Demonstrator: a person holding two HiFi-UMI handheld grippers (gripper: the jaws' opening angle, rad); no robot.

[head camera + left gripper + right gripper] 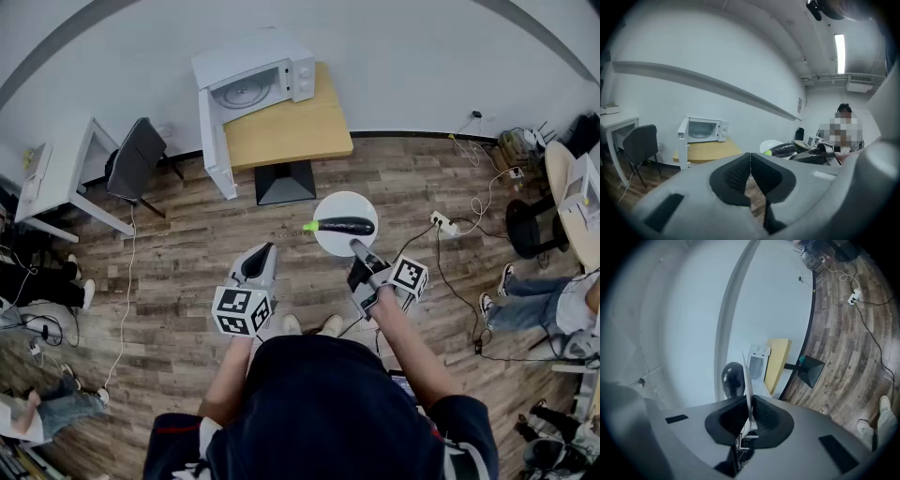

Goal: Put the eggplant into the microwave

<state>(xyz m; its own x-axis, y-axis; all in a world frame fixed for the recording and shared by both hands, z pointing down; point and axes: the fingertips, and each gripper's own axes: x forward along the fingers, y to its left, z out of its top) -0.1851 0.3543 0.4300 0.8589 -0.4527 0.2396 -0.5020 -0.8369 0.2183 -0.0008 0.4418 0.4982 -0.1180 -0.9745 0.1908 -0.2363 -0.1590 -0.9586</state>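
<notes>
Two claws show. The right claw pinches the rim of a round white plate, held level above the wooden floor. A dark purple eggplant with a green stem lies on the plate. The left claw is pressed together, empty. The white microwave stands well apart on a wooden desk, door open.

Bright, even (edges warped, perhaps soft)

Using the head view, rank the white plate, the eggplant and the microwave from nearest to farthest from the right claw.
1. The white plate: its near rim is clamped in the right claw.
2. The eggplant: lying on the plate, just past the claw.
3. The microwave: far ahead to the left, door open, on the wooden table.
</notes>
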